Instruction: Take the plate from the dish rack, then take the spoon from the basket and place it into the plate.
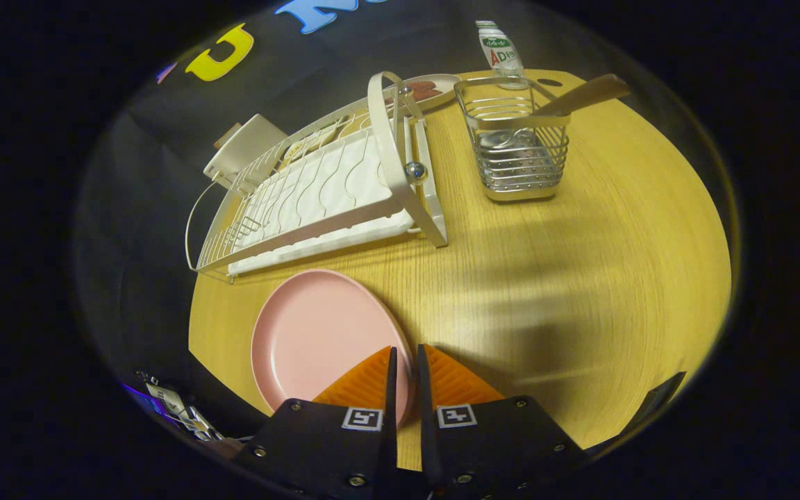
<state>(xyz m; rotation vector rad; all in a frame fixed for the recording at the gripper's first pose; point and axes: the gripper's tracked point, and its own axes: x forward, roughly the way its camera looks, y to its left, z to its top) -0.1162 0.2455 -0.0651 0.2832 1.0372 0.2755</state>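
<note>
wood-grain worktop (580, 278) fills the booth, dark cloth hanging behind it. down low, the tongs (405, 361) are drawn nearly together, the two fingers a thin slit apart with the rim of the pink plate (317, 333) running through that slit; whether both fingers actually press on the rim i cannot tell. the plate lies flat on the worktop just in front of the white dish rack (317, 194), out of it already, so the first half of the job looks done bar letting go.

beyond the fingers and off to the right stands the wire basket (518, 153), upright, with the spoon (580, 97) propped in it, handle slanting up and out over the basket's rim, bowl end down among the wires. a small bottle (501, 52) stands just behind the basket.

the spoon looks stiff and light, probably smooth and a bit slippery. i'd take it on the free stretch of handle above the rim, across its flat faces, and lift along its slant so it doesn't snag the wires or tip the basket.
</note>
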